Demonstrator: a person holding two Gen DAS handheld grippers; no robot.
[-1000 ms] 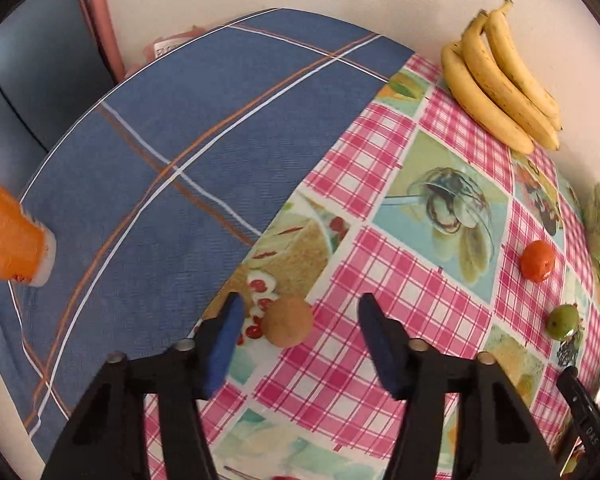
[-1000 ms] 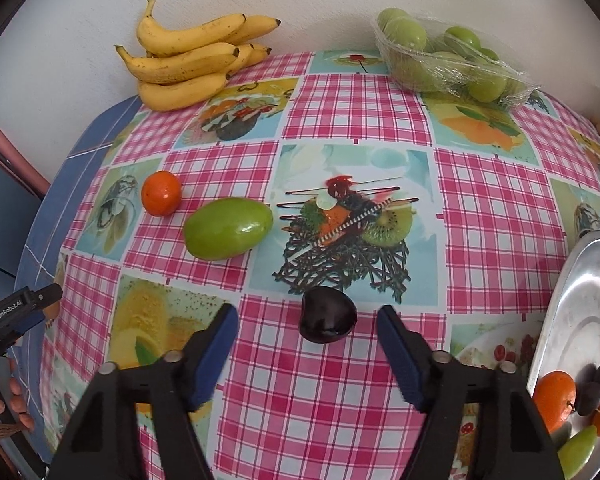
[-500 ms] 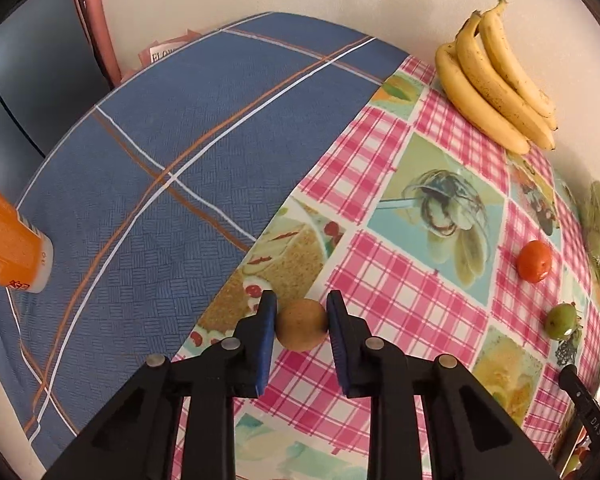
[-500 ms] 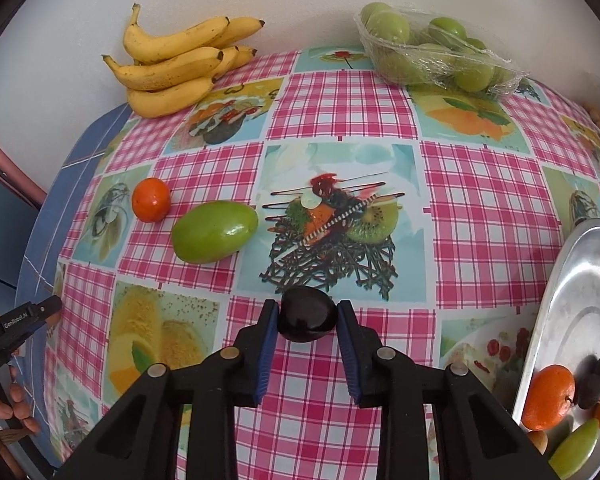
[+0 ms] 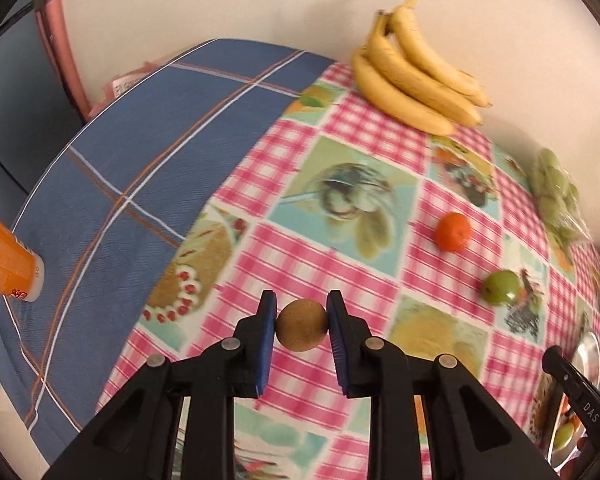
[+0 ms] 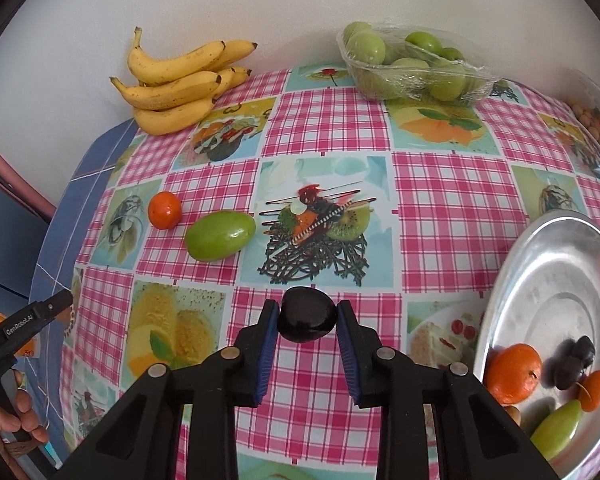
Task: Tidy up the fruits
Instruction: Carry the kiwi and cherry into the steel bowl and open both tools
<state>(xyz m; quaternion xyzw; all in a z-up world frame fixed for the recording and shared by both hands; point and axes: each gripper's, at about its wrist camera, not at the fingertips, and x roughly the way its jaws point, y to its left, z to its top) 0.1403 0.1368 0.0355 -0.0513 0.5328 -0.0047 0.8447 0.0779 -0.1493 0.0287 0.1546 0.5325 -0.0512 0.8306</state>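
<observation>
My left gripper (image 5: pixel 301 320) is shut on a small round brown fruit (image 5: pixel 301 325) and holds it above the pink checked tablecloth. My right gripper (image 6: pixel 308 318) is shut on a dark purple plum (image 6: pixel 308 315) and holds it above the cloth. A silver plate (image 6: pixel 548 280) at the right holds oranges (image 6: pixel 514 372), dark plums (image 6: pixel 572 364) and a green fruit (image 6: pixel 556 426). A small orange (image 6: pixel 164 210) and a green oval fruit (image 6: pixel 219 235) lie loose on the cloth; they also show in the left wrist view, the orange (image 5: pixel 453 231) and the green fruit (image 5: pixel 500 287).
A bunch of bananas (image 6: pixel 180 84) lies at the back by the wall. A wrapped tray of green fruits (image 6: pixel 412 64) stands at the back right. A blue checked cloth (image 5: pixel 140 160) covers the table's left part. An orange bottle (image 5: pixel 4 256) lies at its left edge.
Both grippers closed on their fruits, the left on the brown fruit and the right on the plum, and then lifted them off the cloth. The left view swung to the right.
</observation>
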